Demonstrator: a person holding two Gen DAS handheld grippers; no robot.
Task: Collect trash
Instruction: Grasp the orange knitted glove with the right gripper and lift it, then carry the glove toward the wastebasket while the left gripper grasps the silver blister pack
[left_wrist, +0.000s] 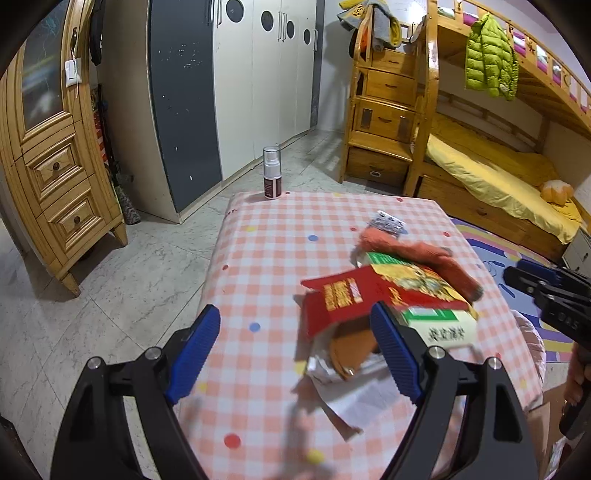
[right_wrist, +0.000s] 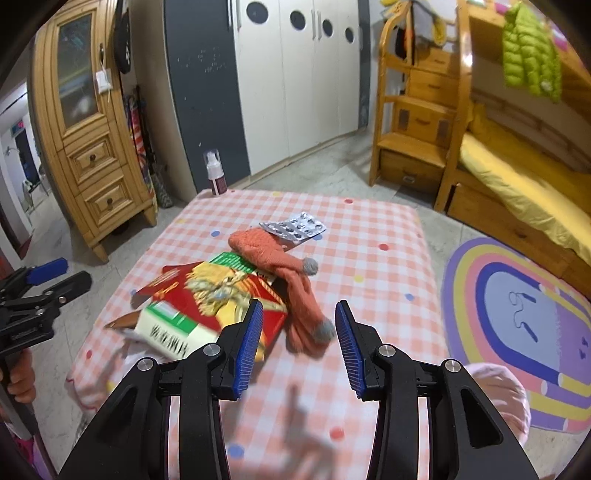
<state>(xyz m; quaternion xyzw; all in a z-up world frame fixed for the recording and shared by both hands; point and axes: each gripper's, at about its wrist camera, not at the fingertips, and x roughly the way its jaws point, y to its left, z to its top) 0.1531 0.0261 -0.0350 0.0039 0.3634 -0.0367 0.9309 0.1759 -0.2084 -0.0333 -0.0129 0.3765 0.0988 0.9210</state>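
Fraying orange knit sock (right_wrist: 291, 275) atop glossy carton (right_wrist: 207, 299)

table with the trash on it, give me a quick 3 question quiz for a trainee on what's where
1. True or false: the orange sock lies partly on the red and green carton.
2. Multiple choice: the spray bottle stands (A) in the pile, (B) at the table's far edge, apart from the pile, (C) on the floor.
3. Fill in: the silver blister pack lies at the ____ end of the pile, touching the sock.

Key
1. True: it drapes over the carton's far corner.
2. B.
3. Far. The left gripper and the right gripper are both open, holding nothing.
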